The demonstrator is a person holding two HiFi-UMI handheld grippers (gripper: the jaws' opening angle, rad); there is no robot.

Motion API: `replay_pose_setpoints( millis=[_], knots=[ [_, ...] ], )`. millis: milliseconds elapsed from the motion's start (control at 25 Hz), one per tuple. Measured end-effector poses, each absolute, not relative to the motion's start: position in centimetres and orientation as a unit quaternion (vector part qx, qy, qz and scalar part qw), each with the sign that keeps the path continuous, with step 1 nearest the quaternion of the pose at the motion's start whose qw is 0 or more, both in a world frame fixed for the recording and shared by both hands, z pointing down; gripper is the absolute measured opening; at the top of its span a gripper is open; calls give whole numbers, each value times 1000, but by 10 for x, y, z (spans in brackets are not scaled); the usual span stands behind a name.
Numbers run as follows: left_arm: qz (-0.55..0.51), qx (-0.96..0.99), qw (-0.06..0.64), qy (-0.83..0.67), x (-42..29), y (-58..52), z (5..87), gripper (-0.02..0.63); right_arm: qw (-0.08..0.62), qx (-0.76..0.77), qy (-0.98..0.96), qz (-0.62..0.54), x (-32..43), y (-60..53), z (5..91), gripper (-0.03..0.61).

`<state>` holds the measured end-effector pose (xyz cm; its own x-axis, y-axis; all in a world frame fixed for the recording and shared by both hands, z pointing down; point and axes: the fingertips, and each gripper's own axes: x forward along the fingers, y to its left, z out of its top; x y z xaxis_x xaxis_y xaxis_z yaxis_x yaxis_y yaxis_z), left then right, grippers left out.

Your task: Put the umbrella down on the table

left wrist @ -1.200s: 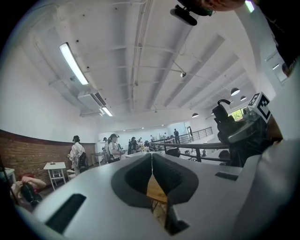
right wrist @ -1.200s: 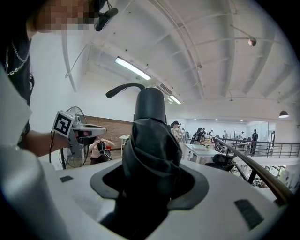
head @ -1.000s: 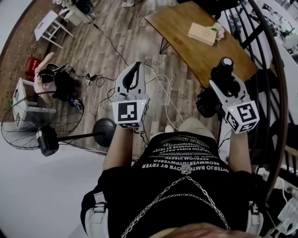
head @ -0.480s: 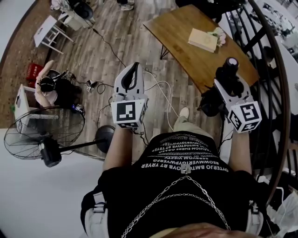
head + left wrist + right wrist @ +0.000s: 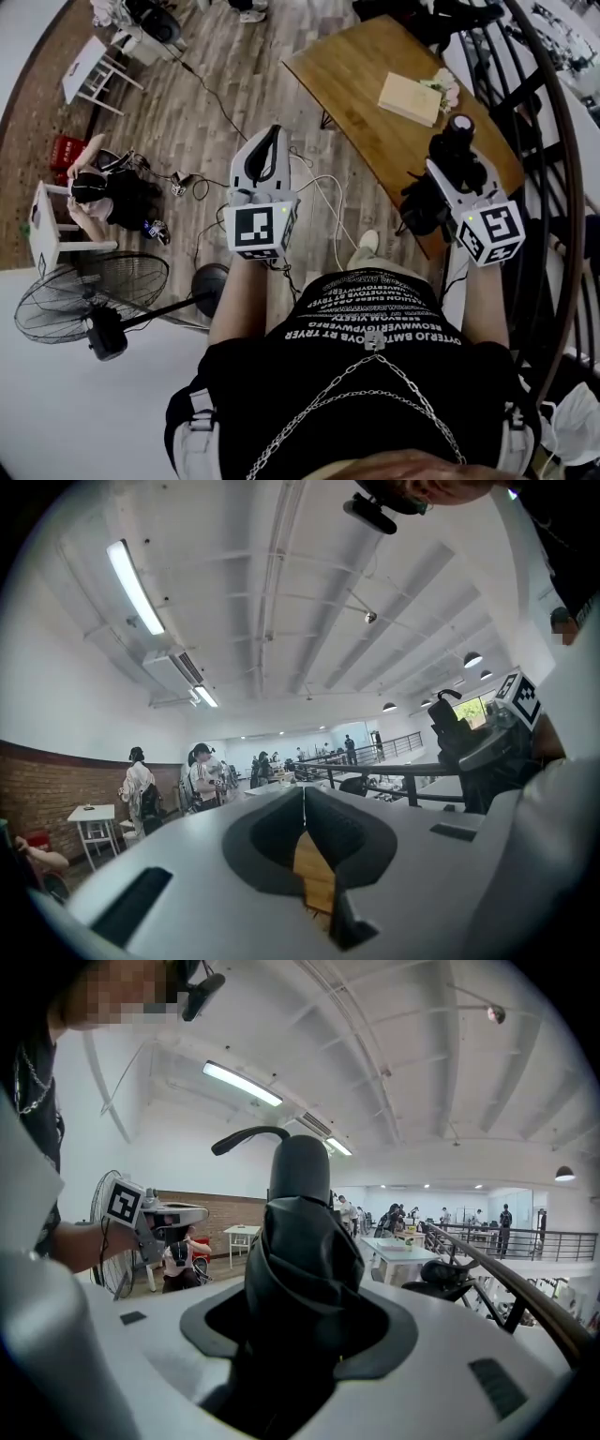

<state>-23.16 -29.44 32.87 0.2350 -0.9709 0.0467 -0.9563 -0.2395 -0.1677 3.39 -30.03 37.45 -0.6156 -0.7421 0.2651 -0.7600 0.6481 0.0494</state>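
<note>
1. Head view: looks steeply down on a wood-plank floor [image 5: 234, 84] strewn with cables [image 5: 323, 178]. Brown wooden table [image 5: 361, 70] ahead and to the right, carrying a pale flat box [image 5: 410, 98] and a small bunch of flowers [image 5: 442, 89]. Standing fan [image 5: 84, 300] at lower left. Dark railing [image 5: 502, 1272] curving along the right side.
2. Right gripper [image 5: 457, 159]: jaws set wide and closed around a folded black umbrella [image 5: 302, 1260], the gap packed with fabric from side to side.
3. Umbrella position: held in the air, off the table, above the table's near right end in the head view, handle end projecting forward past the jaws.
4. Left gripper [image 5: 268, 141]: jaws brought together, nothing between them. Held out over the floor, left of the table.
5. Hidden or unclear: lower part of the umbrella masked by the right gripper's body. Curved black piece at the handle top, possibly a wrist strap. Far corner of the table cut off at the frame's upper edge.
</note>
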Motion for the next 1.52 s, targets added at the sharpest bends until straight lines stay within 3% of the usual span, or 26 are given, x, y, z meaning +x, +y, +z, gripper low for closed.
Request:
replay_pose_setpoints(
  millis=[1040,1520],
  knots=[
    [-95,-787,43,608,-188,-424,345,29,145,404,-899,81,53,-443,425,255],
    [-102,-808,36,579,-198,-500,353,29,216,417,-868,159,33,-492,544,255]
  ],
)
